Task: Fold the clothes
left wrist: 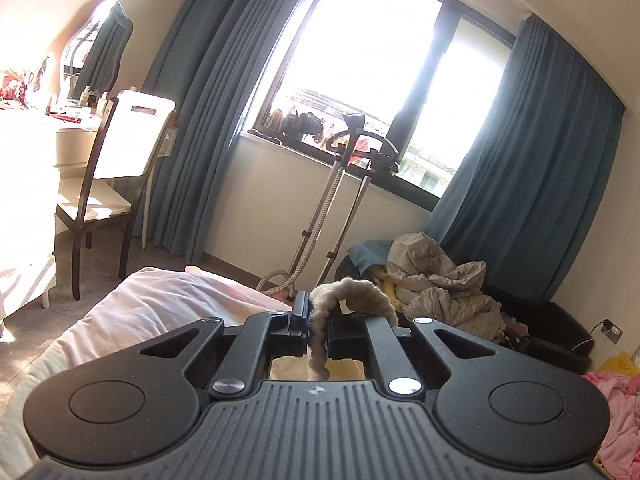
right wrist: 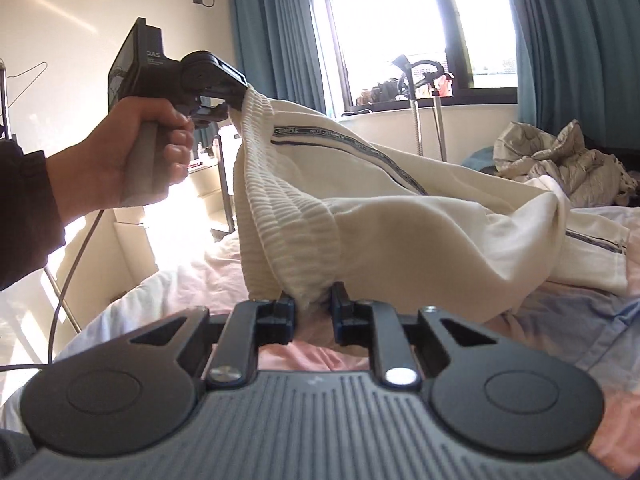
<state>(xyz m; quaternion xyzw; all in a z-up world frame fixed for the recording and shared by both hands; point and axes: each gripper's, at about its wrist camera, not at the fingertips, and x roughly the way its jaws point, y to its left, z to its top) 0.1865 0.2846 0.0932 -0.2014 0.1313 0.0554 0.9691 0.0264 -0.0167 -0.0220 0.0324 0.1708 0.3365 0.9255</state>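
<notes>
A cream garment (right wrist: pixel 400 216) with a ribbed waistband and a dark printed stripe hangs between both grippers above the bed. My right gripper (right wrist: pixel 313 312) is shut on the ribbed waistband at its near end. My left gripper (right wrist: pixel 236 98) shows in the right wrist view, held in a hand at upper left, shut on the other end of the waistband. In the left wrist view the left gripper (left wrist: pixel 317 320) pinches a bunched strip of the cream garment (left wrist: pixel 352 296). The rest of the garment trails right onto the bed.
The bed has a pink sheet (left wrist: pixel 168 304) and a pink-and-blue cover (right wrist: pixel 560 320). A pile of grey bedding (left wrist: pixel 444 280) lies by the blue curtain. A garment steamer stand (left wrist: pixel 340 200) is under the window. A chair (left wrist: pixel 116 184) and dressing table are at left.
</notes>
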